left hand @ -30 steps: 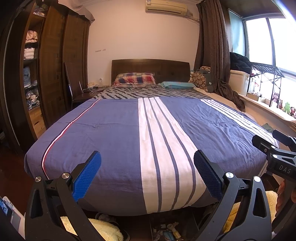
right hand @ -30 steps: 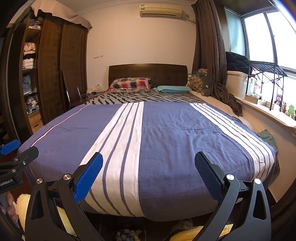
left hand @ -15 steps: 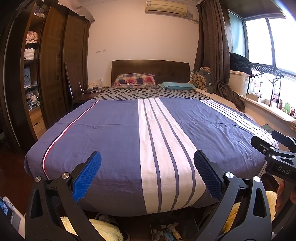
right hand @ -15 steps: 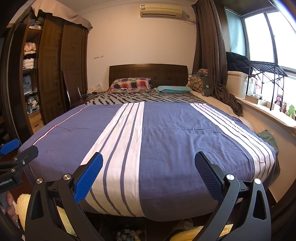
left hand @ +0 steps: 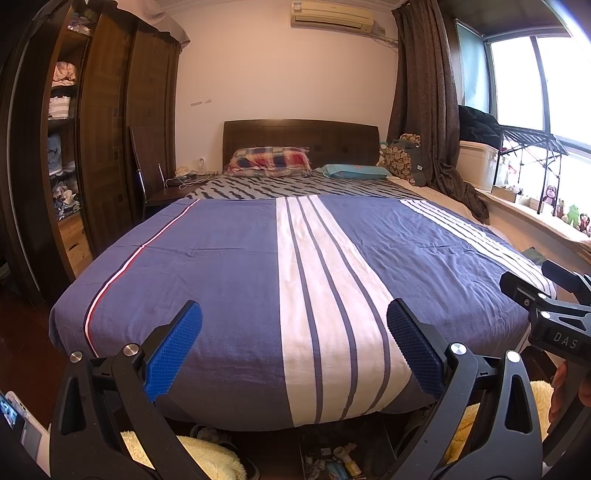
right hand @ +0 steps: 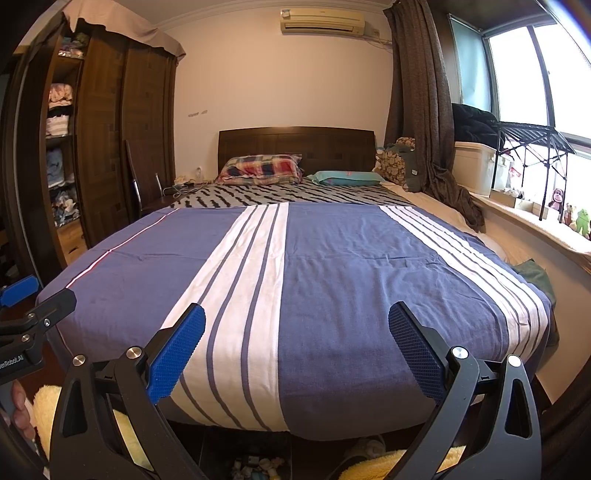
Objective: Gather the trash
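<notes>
A: Had anything moved since a second earlier?

B: Hardly. Both views sat nearly as they had, with only a slight drift of the right hand-held gripper [left hand: 550,306] at the right edge of the left view.

A: How did the left hand-held gripper [left hand: 293,350] stand?

B: Its jaws were spread wide, the blue pads [left hand: 173,354] well apart with nothing between them. The right hand-held gripper [right hand: 295,350] was the same in its own view: pads wide apart and empty.

A: What lay just beyond them?

B: The near end of the bed [left hand: 229,266], covered by a blue quilt with white stripes [right hand: 240,295]. Both grippers hovered at its foot, above the floor.

A: And the trash?

B: Below the grippers, under the near edge of the bed, a clutter of small items [left hand: 332,461] lay on the dark floor; it showed in the right view too [right hand: 255,467]. I could not tell what each piece was. Yellow fluffy fabric [left hand: 199,454] lay beside it, left and right.

A: Farther out?

B: A plaid pillow [left hand: 269,162] and a teal pillow [left hand: 354,171] lay at the far end by the dark headboard [left hand: 299,136]. A wardrobe [left hand: 107,147] with open shelves stood far left, a brown curtain [left hand: 421,110] and window [left hand: 546,81] to the right, and an air conditioner [left hand: 330,16] high on the far wall.
</notes>
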A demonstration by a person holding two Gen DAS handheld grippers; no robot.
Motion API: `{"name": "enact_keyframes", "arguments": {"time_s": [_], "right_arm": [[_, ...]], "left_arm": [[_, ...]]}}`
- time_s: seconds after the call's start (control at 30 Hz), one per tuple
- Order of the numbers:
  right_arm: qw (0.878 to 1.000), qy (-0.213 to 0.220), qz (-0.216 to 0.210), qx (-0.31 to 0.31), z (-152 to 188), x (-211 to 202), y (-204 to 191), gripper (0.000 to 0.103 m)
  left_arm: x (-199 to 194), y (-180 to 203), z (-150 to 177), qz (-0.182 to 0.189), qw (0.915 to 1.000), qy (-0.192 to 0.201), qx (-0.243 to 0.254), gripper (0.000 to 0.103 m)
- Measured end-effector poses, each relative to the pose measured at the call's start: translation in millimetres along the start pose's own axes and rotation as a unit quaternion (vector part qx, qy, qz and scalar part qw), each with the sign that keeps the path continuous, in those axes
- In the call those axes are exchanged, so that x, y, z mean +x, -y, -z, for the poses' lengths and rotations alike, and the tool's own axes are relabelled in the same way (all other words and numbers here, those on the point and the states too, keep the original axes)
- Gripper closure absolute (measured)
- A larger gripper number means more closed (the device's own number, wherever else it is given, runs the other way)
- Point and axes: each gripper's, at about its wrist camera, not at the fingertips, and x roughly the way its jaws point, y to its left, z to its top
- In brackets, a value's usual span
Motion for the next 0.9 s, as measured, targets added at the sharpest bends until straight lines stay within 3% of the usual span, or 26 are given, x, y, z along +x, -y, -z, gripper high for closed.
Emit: {"name": "enact_keyframes", "arguments": {"time_s": [0.9], "right_arm": [[1.0,-0.001,0.001,0.0,-0.3,-0.1,1.3,0.003]], "left_arm": [[-0.2,-3.3,0.5,-0.005,1.0,0.002,0.0,0.008]]}}
